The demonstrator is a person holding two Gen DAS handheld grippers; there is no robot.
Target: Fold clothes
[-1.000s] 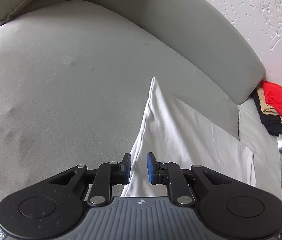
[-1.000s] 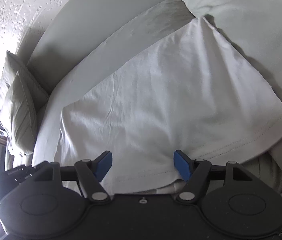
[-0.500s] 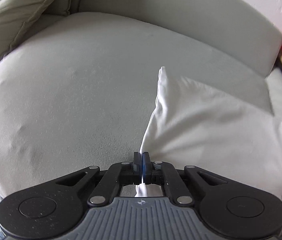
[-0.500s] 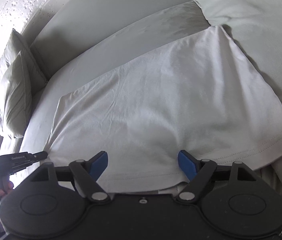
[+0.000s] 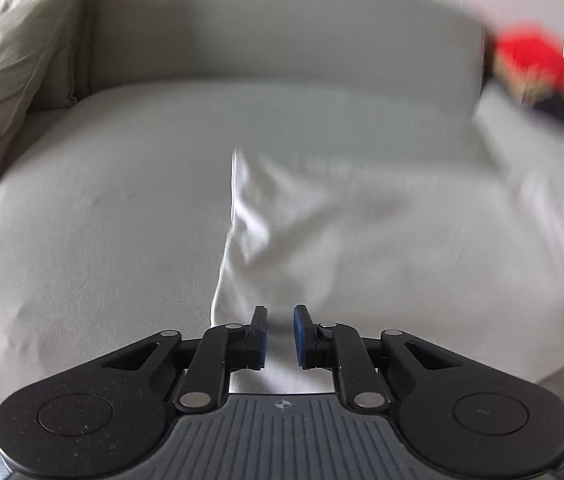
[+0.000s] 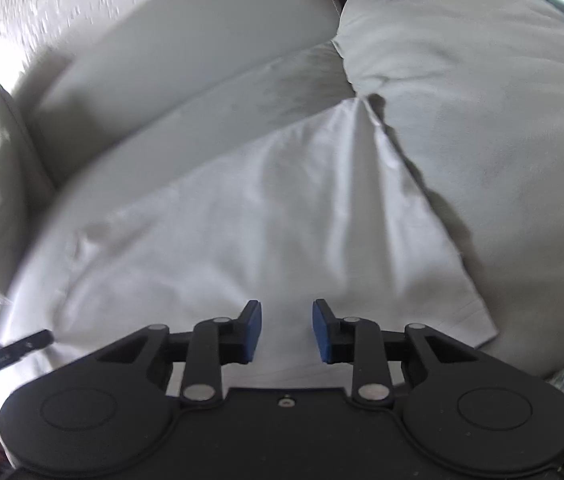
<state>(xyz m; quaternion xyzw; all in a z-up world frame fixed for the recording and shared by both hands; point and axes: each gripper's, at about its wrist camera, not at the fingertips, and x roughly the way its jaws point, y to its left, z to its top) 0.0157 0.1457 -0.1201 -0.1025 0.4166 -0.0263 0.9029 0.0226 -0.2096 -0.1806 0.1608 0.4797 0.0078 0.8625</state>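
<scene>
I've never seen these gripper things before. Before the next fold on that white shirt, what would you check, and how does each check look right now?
1. Left gripper free of cloth: ok, jaws apart with the white shirt under them, not pinched.
2. Right gripper free: ok, jaws apart above the shirt.
3. Shirt lying flat on the sofa cushion: not ok, creases run toward its far corner.
4. Both hem corners located: cannot tell, the left view is blurred.
5. Other clothes out of the way: ok, the red and black pile sits far off at the sofa's end.
</scene>
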